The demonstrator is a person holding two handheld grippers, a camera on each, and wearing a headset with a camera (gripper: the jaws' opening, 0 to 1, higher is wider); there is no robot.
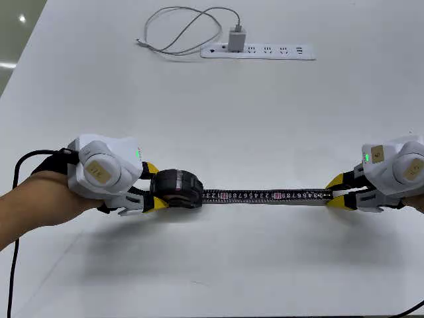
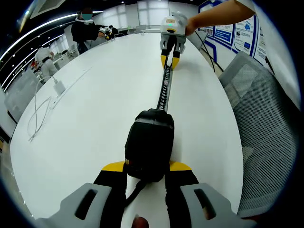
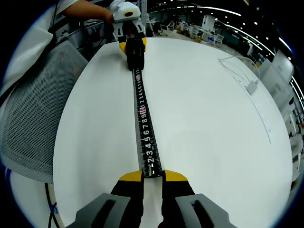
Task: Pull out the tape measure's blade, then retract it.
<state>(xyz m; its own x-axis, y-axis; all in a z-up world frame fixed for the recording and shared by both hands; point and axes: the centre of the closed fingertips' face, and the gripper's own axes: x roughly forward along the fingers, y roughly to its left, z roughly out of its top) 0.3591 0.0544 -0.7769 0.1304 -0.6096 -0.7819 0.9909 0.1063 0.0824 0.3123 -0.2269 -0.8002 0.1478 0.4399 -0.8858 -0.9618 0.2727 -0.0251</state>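
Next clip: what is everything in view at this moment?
tape measure case: one, black, on the white table
blade: one, black with white numerals, drawn out flat along the table
power strip: one, white, far side of table
charger: one, white, plugged into the strip
cable: one, white, looped beside the strip
mesh chair: one, grey, beside the table
left gripper: one, white with yellow-black jaws, shut on the case
right gripper: one, same colours, shut on the blade's end

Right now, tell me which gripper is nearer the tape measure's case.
Left. The left gripper clamps the case itself; the right gripper pinches the far tip of the pulled-out blade.
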